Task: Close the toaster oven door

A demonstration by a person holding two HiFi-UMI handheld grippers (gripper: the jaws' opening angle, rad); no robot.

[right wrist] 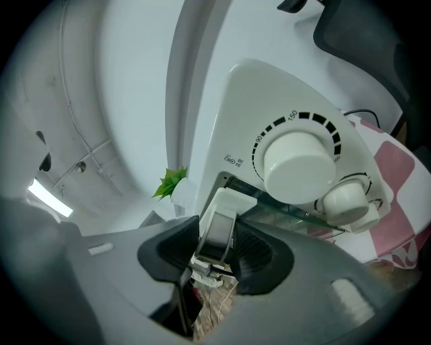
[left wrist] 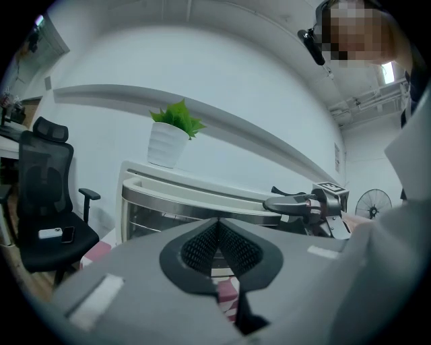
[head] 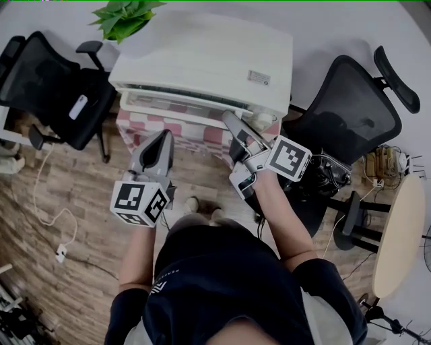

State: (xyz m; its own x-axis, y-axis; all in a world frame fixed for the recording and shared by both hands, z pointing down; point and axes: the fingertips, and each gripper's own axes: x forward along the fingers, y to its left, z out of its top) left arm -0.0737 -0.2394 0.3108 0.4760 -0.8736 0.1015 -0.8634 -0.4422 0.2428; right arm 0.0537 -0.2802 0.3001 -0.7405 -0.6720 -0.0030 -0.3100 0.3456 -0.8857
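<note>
Right gripper (head: 234,123) at toaster oven door (head: 176,108), left gripper (head: 163,139) nearby (plant (head: 124,16) behind)

The toaster oven (head: 202,60) is filling the upper centre of the head view, with its partly open door (head: 182,108) leaning out toward the lower edge. The right tool (head: 229,116) is taking up the door's right end, its jaws clamping the handle (right wrist: 219,226). The left tool (head: 165,135), jaws together, is hovering over open floor (head: 81,202) just below the tabletop (head: 128,128). A left chair (head: 50,87) and a right chair (head: 350,114) are hemming in both sides.
</note>
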